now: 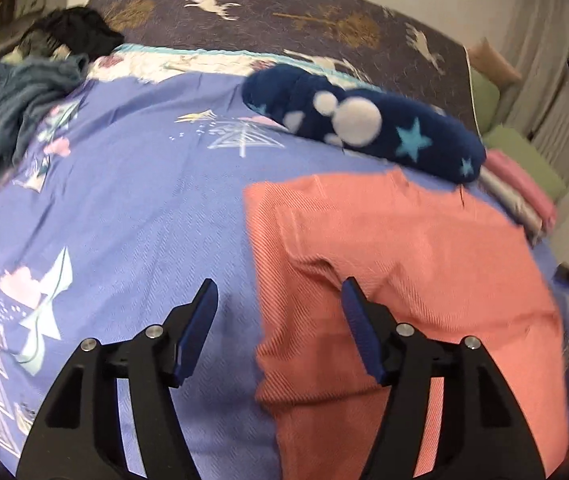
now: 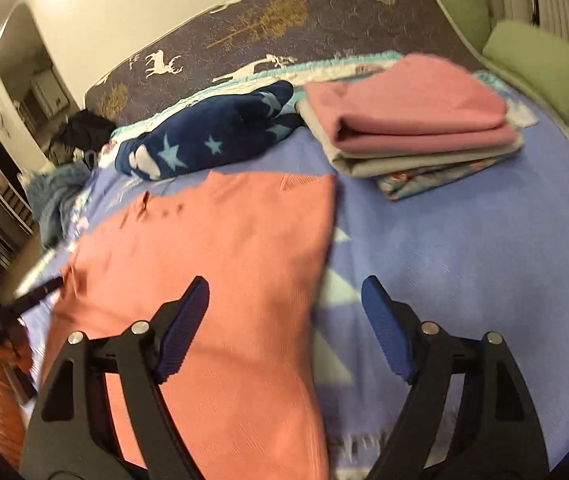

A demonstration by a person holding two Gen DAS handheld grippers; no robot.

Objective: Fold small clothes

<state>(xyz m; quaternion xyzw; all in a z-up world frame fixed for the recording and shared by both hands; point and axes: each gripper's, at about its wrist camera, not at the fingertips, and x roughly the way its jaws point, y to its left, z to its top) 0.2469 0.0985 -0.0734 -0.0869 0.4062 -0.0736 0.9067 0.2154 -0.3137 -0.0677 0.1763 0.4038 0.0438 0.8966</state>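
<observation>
the salmon garment (image 2: pixel 220 264) lies flat on the purple bedspread (image 2: pixel 464 264). the left gripper (image 1: pixel 280 304) gapes wide over the garment's left edge, gripping nothing. the right gripper (image 2: pixel 284 300) gapes wide over its right edge, also empty.

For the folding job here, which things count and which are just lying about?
Job: coral garment, spread flat; folded stack; left gripper and right gripper, both open and empty.
Lying about: navy star fleece, green cushions, dark clothes heap, teal garment.
</observation>
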